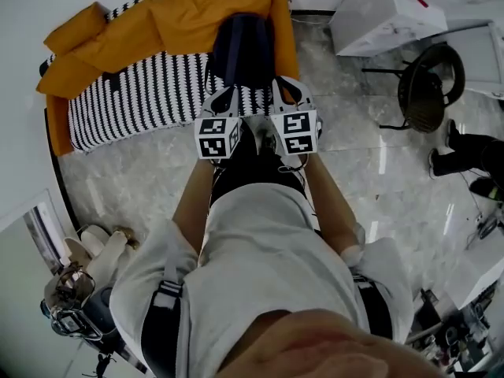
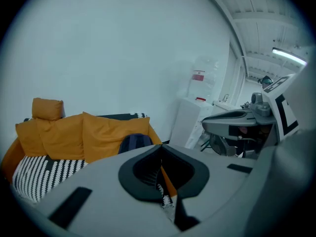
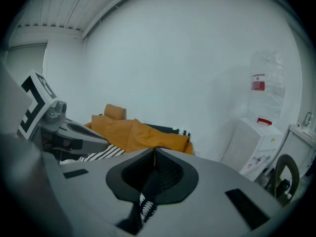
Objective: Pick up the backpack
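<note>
Left tool [image 1: 227, 94], right tool [image 1: 282, 85] overlapping backpack's [image 1: 240, 46] base

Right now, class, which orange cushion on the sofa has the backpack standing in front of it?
The large orange cushion at the sofa's right end in the head view; the backpack stands before it. The other cushions lie further left, apart from it.

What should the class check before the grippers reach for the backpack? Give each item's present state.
1. Backpack in view, on the sofa against the orange cushions: ok.
2. Left gripper open for a grasp: not ok, jaws shut, nothing between them.
3. Right gripper open: not ok, jaws shut, nothing between them.
4. Both grippers pointing toward the backpack: ok in the head view.
5. Handle or strap to grip visible: cannot tell.
</note>
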Tool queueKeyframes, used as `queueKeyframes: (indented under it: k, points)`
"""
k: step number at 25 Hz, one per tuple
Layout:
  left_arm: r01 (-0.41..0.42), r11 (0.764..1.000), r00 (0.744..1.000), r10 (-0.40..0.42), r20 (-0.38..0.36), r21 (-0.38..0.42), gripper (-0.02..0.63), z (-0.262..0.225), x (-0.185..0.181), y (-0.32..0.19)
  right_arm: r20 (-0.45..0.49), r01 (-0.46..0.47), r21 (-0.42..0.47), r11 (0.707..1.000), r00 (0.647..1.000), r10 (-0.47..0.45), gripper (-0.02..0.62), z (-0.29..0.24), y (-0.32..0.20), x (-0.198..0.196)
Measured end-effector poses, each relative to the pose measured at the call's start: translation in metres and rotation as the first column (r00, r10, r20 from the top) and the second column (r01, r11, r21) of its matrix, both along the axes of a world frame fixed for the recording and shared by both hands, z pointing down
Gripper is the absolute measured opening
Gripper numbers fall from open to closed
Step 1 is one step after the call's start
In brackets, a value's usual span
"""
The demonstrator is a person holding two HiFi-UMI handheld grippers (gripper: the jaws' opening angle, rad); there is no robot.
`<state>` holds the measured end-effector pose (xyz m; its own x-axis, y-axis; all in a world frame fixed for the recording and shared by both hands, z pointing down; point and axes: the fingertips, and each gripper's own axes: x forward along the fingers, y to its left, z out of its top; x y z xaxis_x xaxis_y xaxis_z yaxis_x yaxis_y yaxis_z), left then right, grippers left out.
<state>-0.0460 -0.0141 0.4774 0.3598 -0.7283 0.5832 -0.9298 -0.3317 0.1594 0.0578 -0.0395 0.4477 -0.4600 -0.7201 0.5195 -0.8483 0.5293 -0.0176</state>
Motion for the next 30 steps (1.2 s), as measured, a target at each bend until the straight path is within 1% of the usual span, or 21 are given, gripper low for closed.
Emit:
queueKeyframes:
  k: [4, 7, 14, 20, 25, 30]
  points:
    - [0.001, 1.000, 1.000, -0.001, -0.001, -0.023, 0.012, 0.019, -0.005, -0.026, -0.042, -0.028, -0.049, 0.998, 0.999, 0.026, 0.040, 0.029, -0.019, 0.009]
    - [-0.008, 0.999, 1.000, 0.008, -0.005, -0.035, 0.012, 0.030, -0.012, -0.042, -0.070, -0.045, -0.078, 0.996, 0.997, 0.040, 0.040, 0.043, -0.029, 0.007]
    - [-0.057, 0.996, 0.998, 0.056, -0.017, -0.073, 0.012, 0.055, -0.026, -0.079, -0.109, -0.037, -0.124, 0.992, 0.994, 0.024, 0.040, 0.067, -0.064, -0.021]
    - [-0.090, 0.991, 0.996, 0.088, -0.019, -0.104, 0.012, 0.074, -0.044, -0.120, -0.127, -0.043, -0.178, 0.983, 0.992, 0.020, 0.040, 0.087, -0.100, -0.043]
    - [-0.161, 0.975, 0.985, 0.167, 0.031, -0.153, 0.012, 0.102, -0.058, -0.149, -0.160, -0.036, -0.246, 0.969, 0.987, -0.004, 0.040, 0.124, -0.125, -0.060]
    - [-0.192, 0.961, 0.979, 0.201, 0.024, -0.197, 0.012, 0.134, -0.077, -0.173, -0.199, -0.056, -0.277, 0.959, 0.980, 0.000, 0.040, 0.148, -0.145, -0.078]
